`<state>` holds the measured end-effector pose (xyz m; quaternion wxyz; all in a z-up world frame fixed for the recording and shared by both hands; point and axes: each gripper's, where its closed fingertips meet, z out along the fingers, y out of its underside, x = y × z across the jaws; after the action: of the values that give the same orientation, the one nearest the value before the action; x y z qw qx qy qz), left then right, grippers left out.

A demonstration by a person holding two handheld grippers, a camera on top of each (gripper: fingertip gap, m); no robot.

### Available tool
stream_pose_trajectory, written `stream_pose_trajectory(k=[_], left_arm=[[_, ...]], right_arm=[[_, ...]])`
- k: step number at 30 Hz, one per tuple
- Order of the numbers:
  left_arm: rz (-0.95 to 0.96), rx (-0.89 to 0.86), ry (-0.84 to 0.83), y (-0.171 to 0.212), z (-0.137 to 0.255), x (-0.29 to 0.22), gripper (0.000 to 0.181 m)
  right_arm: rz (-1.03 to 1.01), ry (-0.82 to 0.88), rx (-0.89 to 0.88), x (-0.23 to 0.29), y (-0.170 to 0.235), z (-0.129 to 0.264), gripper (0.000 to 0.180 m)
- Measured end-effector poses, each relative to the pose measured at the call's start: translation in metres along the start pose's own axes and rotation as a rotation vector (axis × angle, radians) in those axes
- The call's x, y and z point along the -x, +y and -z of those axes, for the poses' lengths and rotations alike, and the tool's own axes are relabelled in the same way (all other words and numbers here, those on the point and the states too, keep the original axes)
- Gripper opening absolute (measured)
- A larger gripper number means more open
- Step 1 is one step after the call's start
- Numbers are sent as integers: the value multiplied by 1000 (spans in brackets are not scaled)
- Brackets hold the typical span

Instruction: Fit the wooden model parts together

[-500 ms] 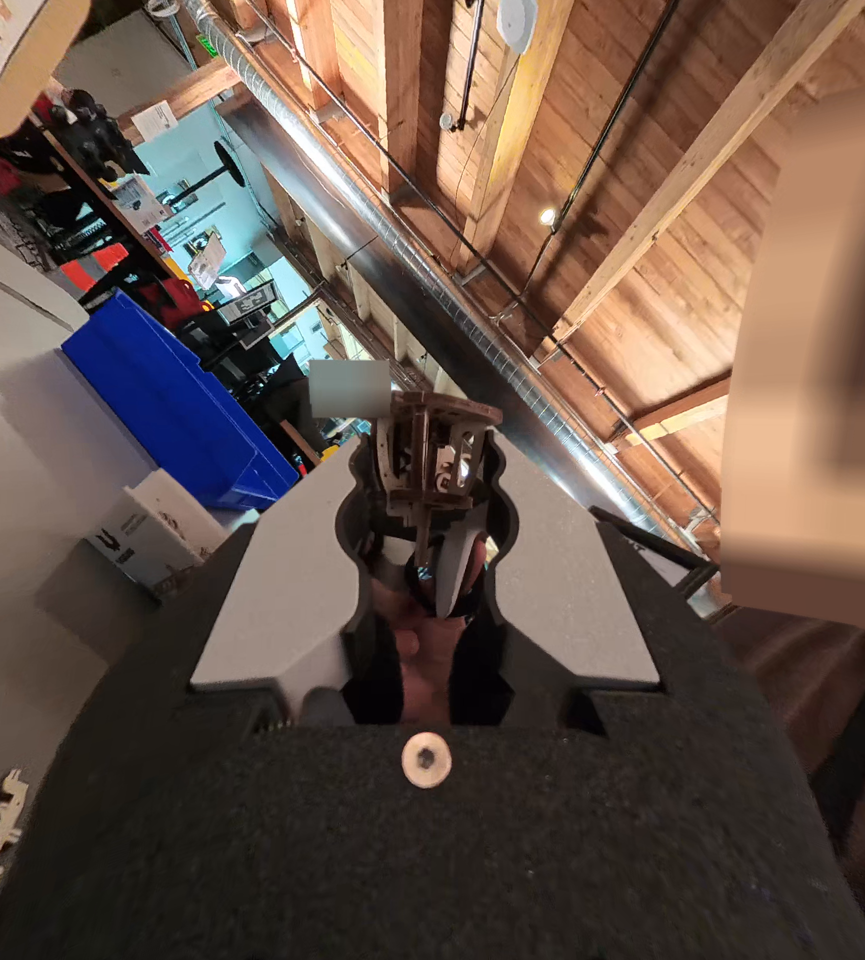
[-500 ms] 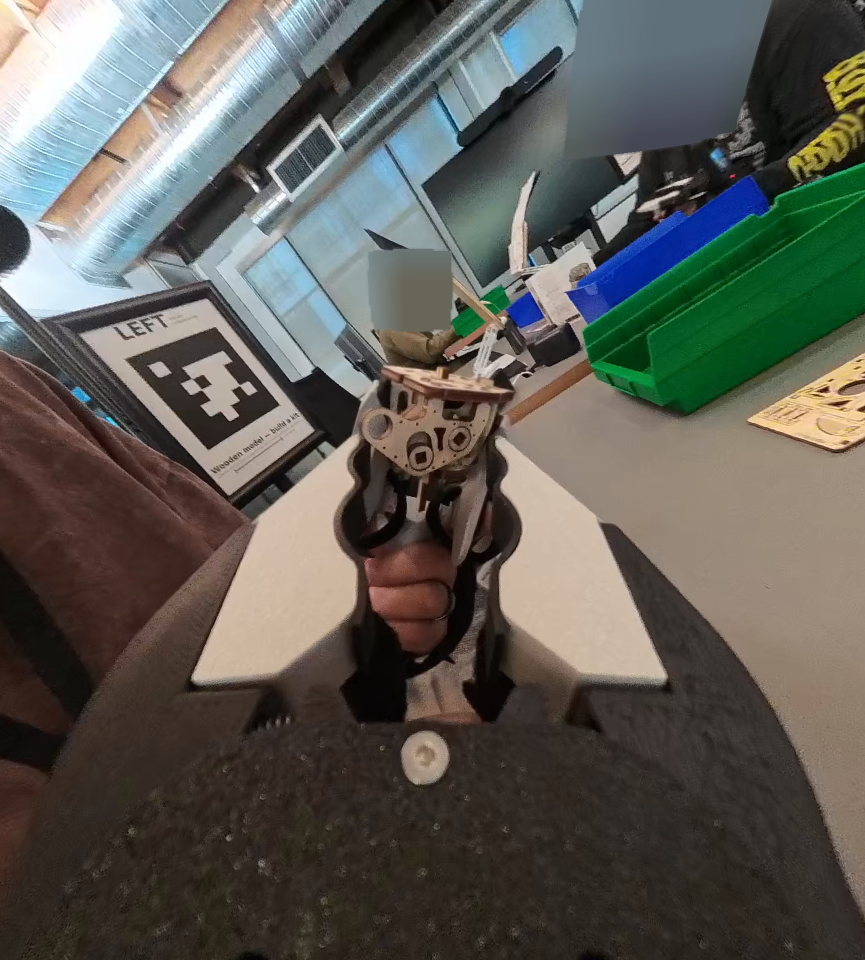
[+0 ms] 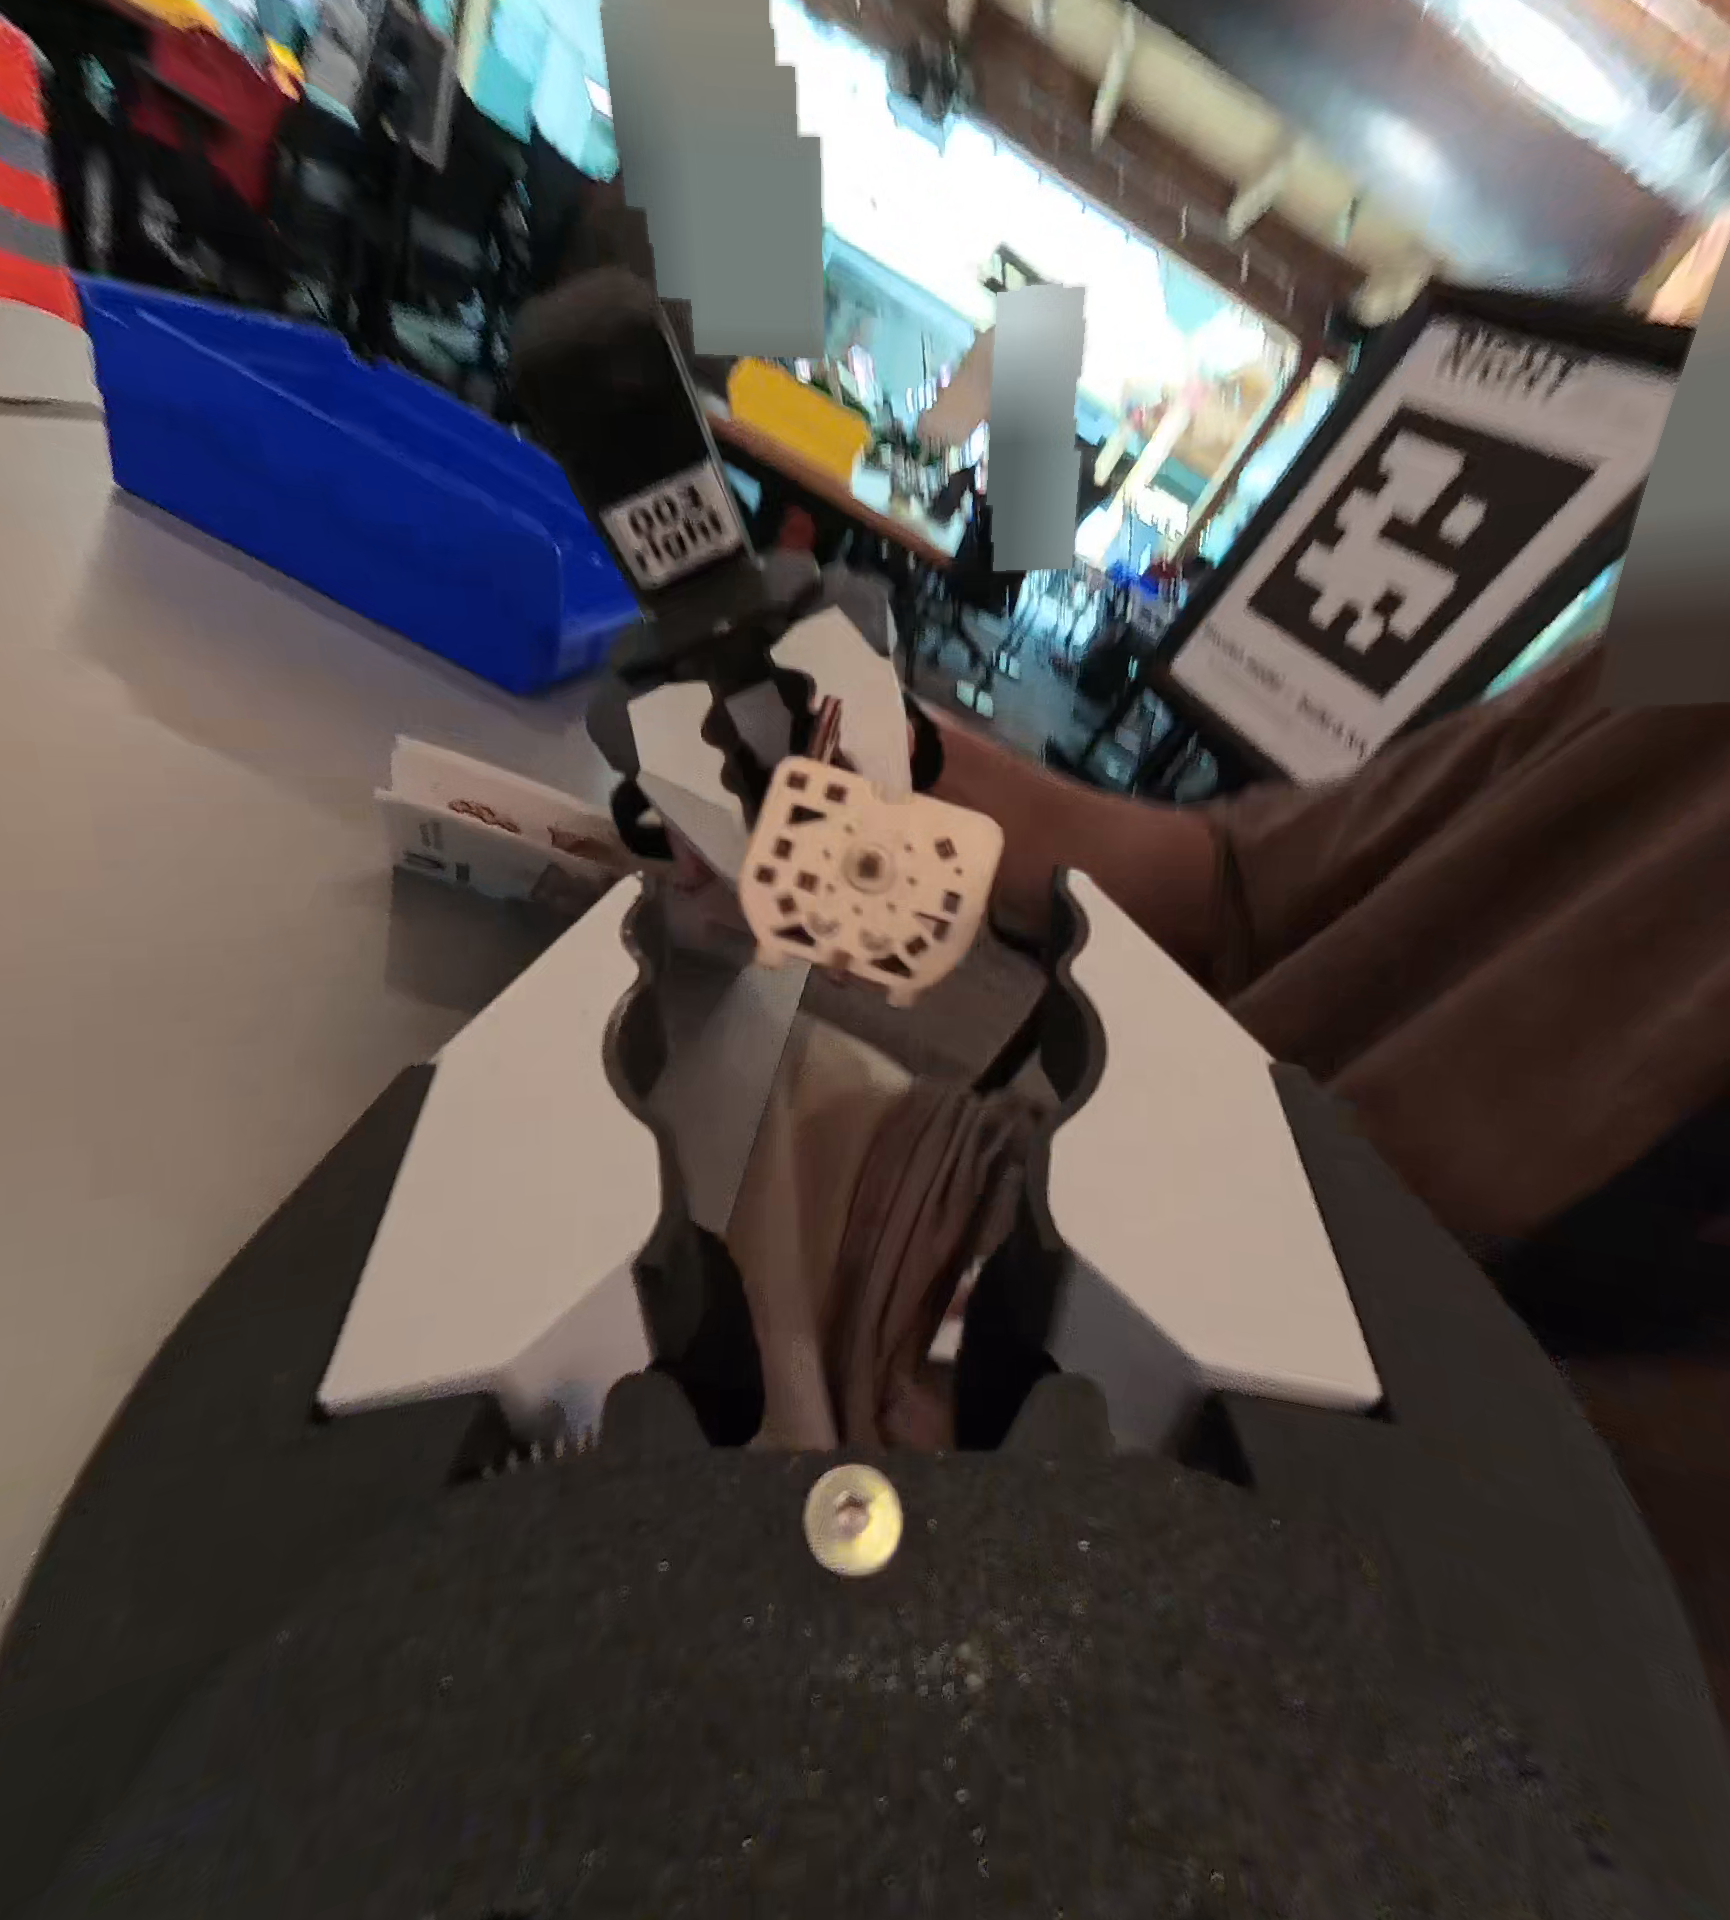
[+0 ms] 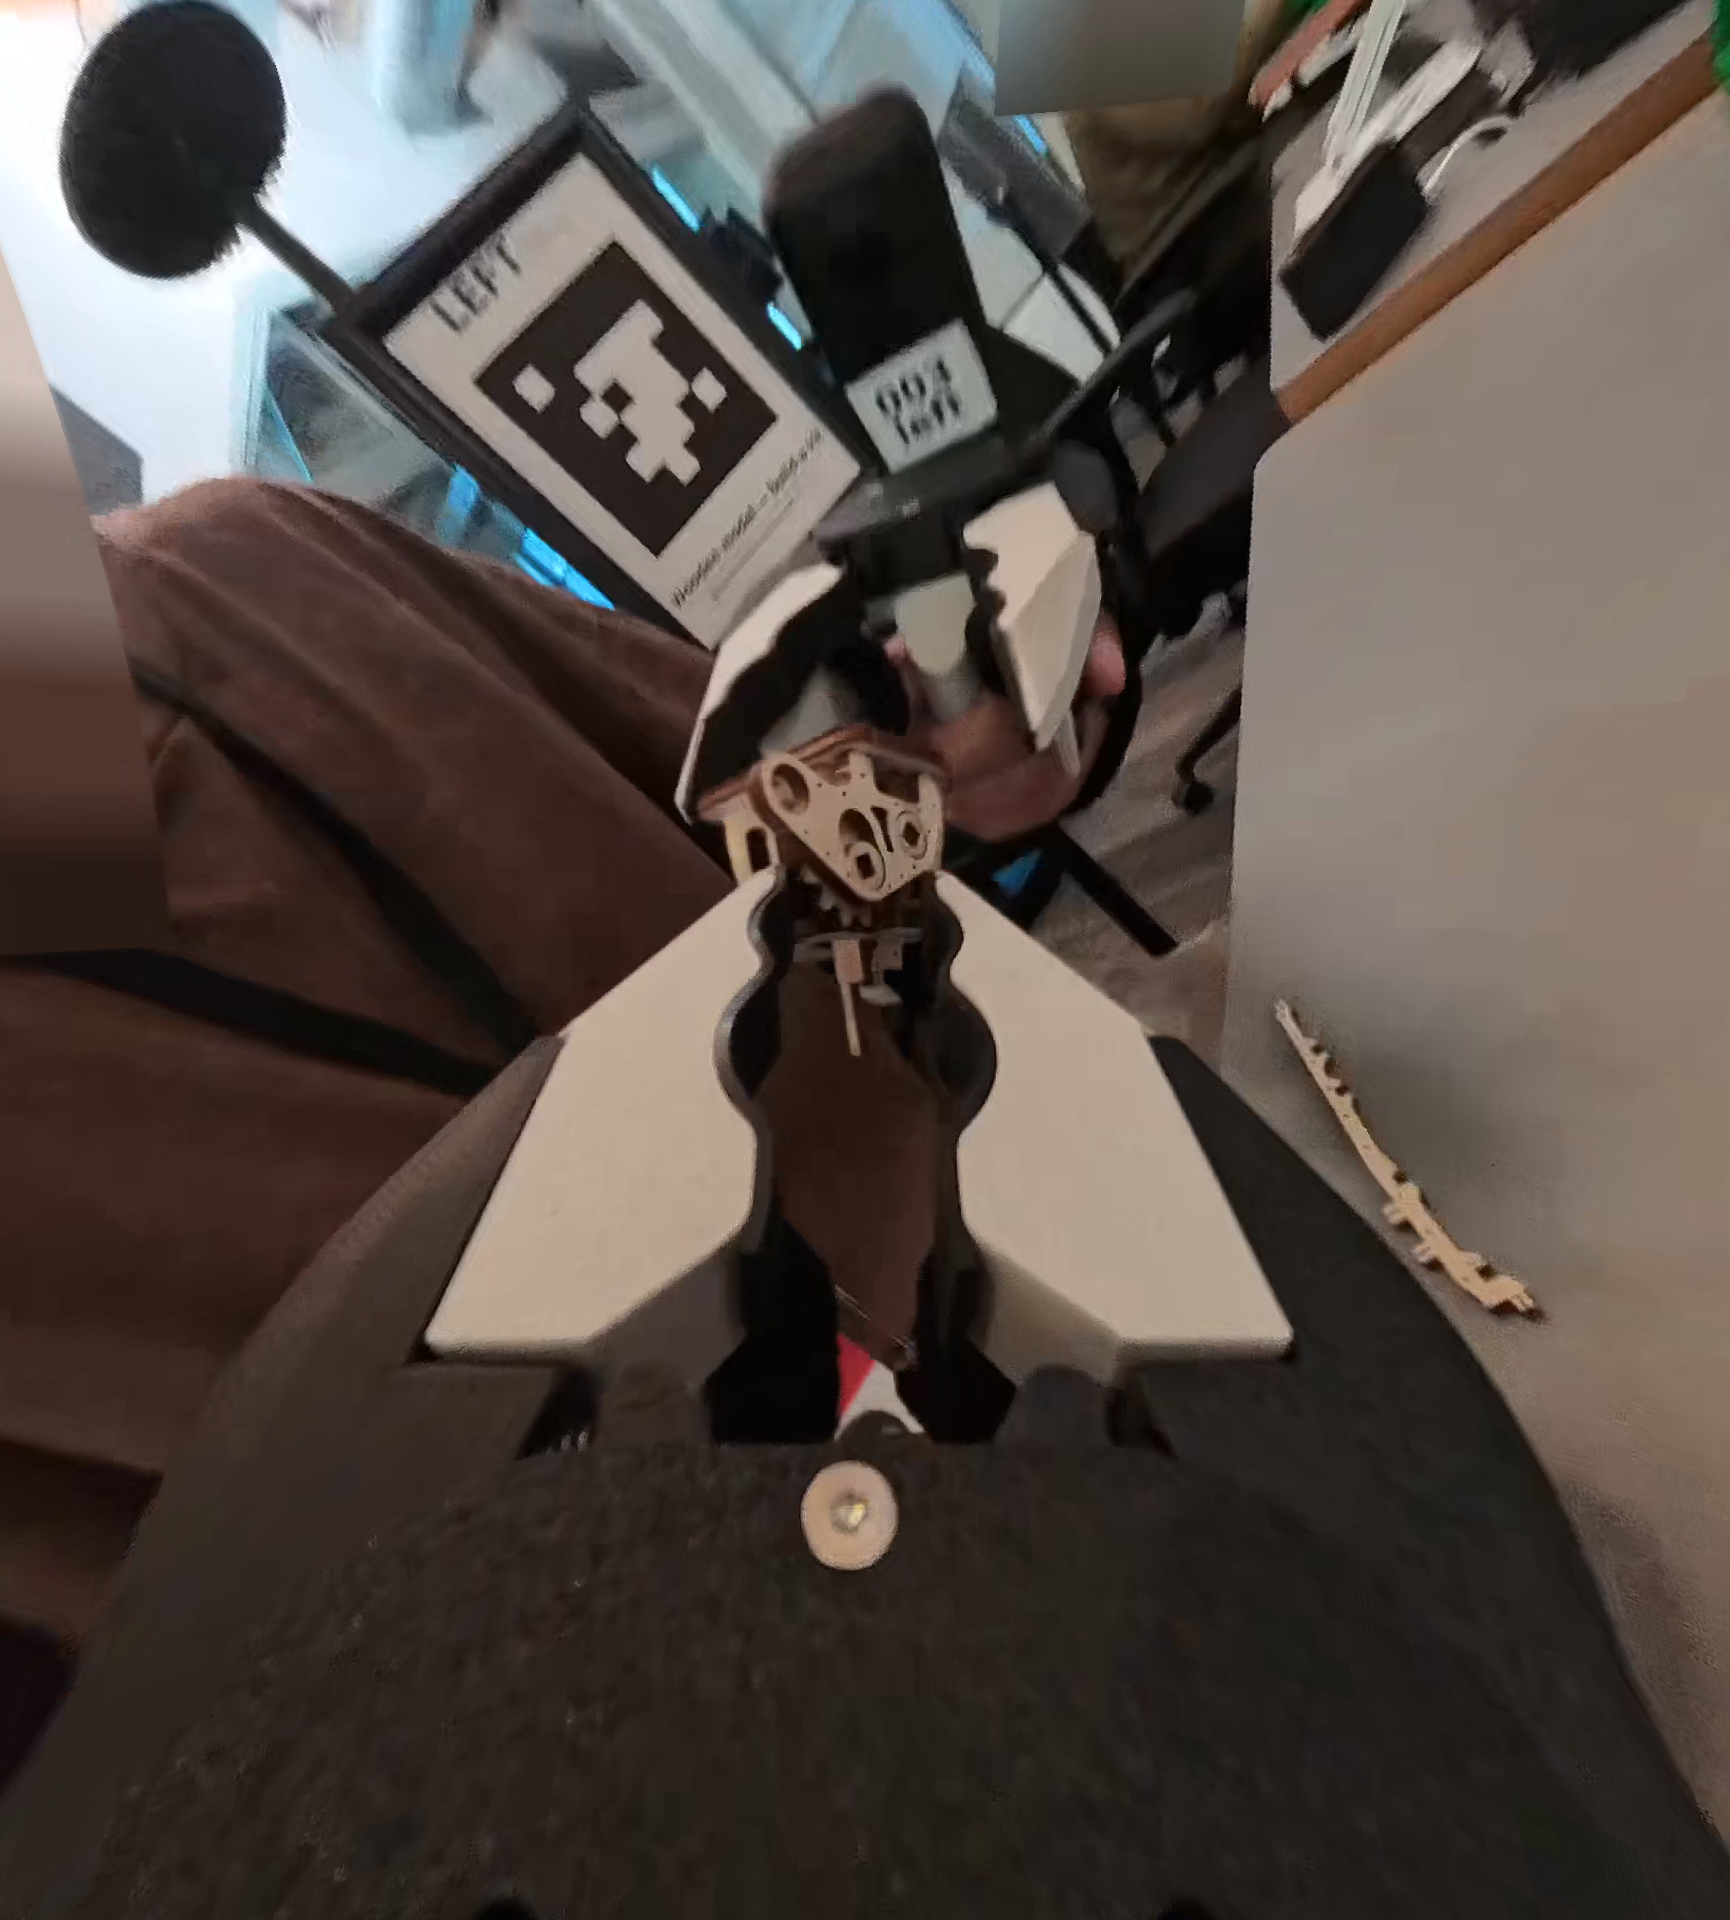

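Half a second ago both grippers pinched the model [image 4: 845, 831]; now our left gripper [image 3: 850, 894] is spread just off it and only our right gripper [image 4: 856, 894] pinches it, in the air beyond the counter [image 4: 1515, 727] edge, likely freeing the left for another part.

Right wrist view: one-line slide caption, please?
Right gripper clamps the wooden model as the open left gripper faces it.

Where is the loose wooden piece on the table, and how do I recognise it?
In the right wrist view, the grey table fills the right side. Near its edge, just right of the right gripper, lies a thin, pale wooden strip with notched edges. It lies flat and alone, unlike the wooden model held at the fingertips.
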<state>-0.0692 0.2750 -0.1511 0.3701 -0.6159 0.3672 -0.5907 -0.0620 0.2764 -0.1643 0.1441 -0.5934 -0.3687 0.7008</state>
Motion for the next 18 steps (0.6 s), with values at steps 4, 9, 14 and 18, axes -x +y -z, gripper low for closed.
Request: stream_pose_trajectory(k=[4,9,14,18], left_arm=[[-83,283,15,23,-3,6,70],[-260,386,-91,36,-11,23,68],[-325,368,-127,31,-11,29,61],[-366,388,-149,35,-10,31,50]], right_arm=[[35,115,120,-18,-1,-2,21],[48,164,187,-29,-5,-1,20],[17,169,272,-38,3,3,20],[-5,141,288,-41,2,-3,21]])
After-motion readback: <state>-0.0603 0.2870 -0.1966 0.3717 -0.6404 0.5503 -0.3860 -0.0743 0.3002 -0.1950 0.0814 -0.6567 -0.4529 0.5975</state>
